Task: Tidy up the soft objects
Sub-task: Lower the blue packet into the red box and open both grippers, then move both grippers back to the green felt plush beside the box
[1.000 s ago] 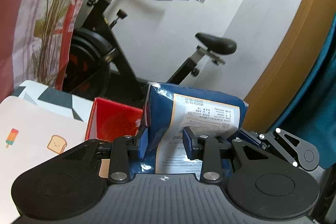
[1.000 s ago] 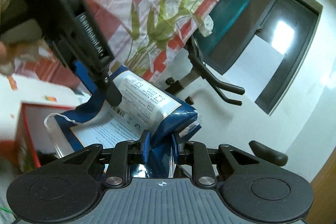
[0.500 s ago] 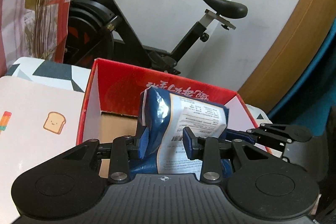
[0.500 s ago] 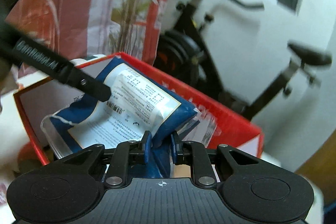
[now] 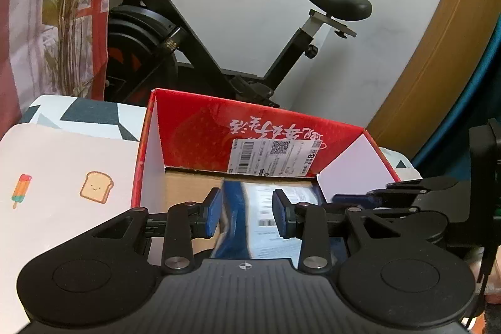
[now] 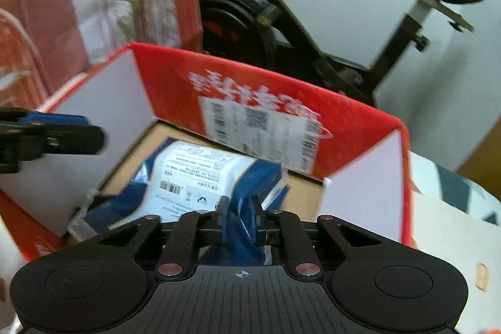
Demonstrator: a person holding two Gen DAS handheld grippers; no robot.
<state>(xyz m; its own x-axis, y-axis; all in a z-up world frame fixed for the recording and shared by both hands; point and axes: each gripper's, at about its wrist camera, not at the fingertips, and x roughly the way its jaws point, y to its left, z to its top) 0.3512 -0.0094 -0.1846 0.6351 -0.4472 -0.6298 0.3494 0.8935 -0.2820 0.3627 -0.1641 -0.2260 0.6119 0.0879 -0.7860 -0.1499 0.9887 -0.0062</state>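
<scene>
Blue pack (image 6: pixel 200 177) inside red box (image 6: pixel 175 77), seemingly pinched by right claw (image 6: pixel 239 219)

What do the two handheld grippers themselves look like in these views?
Both match. The left gripper and the right gripper each have a black ribbed body with a small white crosshair mark, two round black discs, black linkage arms with silver pivot pins, and blue pads on the fingers. No cables or sleeves are visible.

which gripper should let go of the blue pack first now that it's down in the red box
Likely the right gripper: it pinches only a crumpled corner of the blue pack, which already lies low inside the red box. The left gripper straddles the pack's body and can steady it.
</scene>
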